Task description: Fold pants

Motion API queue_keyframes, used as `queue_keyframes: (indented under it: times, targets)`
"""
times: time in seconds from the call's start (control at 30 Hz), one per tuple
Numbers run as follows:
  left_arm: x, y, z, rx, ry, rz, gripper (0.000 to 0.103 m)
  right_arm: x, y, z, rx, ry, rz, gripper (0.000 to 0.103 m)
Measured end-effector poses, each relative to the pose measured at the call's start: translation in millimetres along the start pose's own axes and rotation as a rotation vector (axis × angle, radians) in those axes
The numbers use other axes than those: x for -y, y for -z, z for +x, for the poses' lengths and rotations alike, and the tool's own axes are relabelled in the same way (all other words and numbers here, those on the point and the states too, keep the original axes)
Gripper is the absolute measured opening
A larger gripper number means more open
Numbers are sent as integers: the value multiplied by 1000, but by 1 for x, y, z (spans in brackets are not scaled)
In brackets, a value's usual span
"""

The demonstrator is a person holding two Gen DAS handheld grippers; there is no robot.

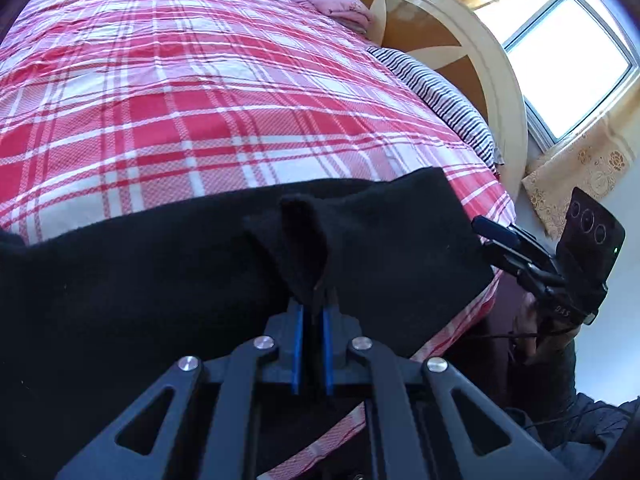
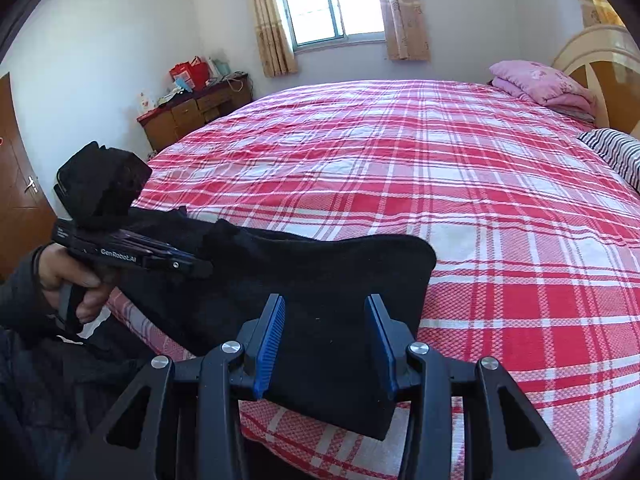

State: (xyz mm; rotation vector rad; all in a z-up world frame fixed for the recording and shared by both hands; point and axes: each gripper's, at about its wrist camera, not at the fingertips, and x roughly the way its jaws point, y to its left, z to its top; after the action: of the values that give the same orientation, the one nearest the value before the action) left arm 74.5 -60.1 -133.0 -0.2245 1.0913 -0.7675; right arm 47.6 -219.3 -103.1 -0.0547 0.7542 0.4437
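Observation:
Black pants (image 1: 160, 280) lie along the near edge of the bed; they also show in the right wrist view (image 2: 328, 272). My left gripper (image 1: 312, 312) is shut on a pinched-up fold of the pants (image 1: 304, 240). In the right wrist view the left gripper (image 2: 192, 264) sits at the pants' left part. My right gripper (image 2: 325, 320) is open, its blue pads either side of the pants' right end, just above the cloth. In the left wrist view the right gripper (image 1: 496, 240) is beside the pants' right edge.
The bed has a red and white plaid cover (image 2: 440, 180). A folded pink blanket (image 2: 544, 84) and a striped pillow (image 2: 616, 152) lie by the headboard (image 1: 472, 52). A wooden dresser (image 2: 192, 112) stands by the far wall under a window (image 2: 328, 0).

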Motion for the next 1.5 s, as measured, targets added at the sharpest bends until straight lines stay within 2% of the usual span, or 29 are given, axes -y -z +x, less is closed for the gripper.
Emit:
queue_keyframes:
  times: [0.13, 0.2, 0.3, 0.37, 0.5, 0.6, 0.67, 0.77, 0.9, 0.93, 1.07, 1.2, 1.3, 1.33, 1.37, 1.43, 1.5]
  targets:
    - [2, 4, 6, 18, -44, 24, 10, 1, 6, 17, -69, 21, 5, 44]
    - [-2, 6, 10, 18, -42, 10, 10, 1, 8, 20, -82, 33, 6, 44]
    - [1, 6, 1, 42, -37, 24, 10, -4, 5, 11, -56, 26, -11, 44]
    - [1, 7, -10, 79, -18, 25, 10, -10, 3, 5, -32, -18, -25, 44]
    - [1, 8, -27, 124, 8, 19, 9, -25, 4, 6, -28, -23, -70, 44]
    - [-1, 9, -30, 121, -14, 23, 9, -31, 6, 11, -41, -24, -86, 44]
    - [-3, 10, -20, 96, -62, 35, 9, -29, 9, 21, -80, 20, -87, 44]
    - [-11, 13, -1, 59, -73, 19, 14, -16, 15, 36, -138, 24, -48, 44]
    - [-17, 14, -4, 73, -47, -1, 19, -18, 12, 28, -111, 10, -51, 44]
    - [-16, 13, -9, 74, -66, 8, 27, -20, 12, 26, -103, 13, -58, 44]
    - [-15, 15, -35, 100, -176, 94, 37, -35, 3, 14, -52, 0, -103, 44]
    - [-34, 21, -75, 150, -279, 120, 49, -63, -8, 9, -10, -119, -151, 44]
    - [-64, 29, -110, 188, -379, 89, 54, -88, -5, 30, -65, -162, -213, 44]
    - [-78, 34, -123, 197, -434, 77, 54, -94, 0, 42, -111, -167, -230, 44]
    - [-89, 39, -132, 202, -476, 62, 54, -97, 7, 61, -199, -175, -236, 44]
    - [-119, 50, -156, 220, -568, 4, 54, -99, 19, 82, -287, -158, -248, 44]
    - [-142, 62, -176, 239, -646, -51, 54, -101, 18, 76, -256, -165, -252, 44]
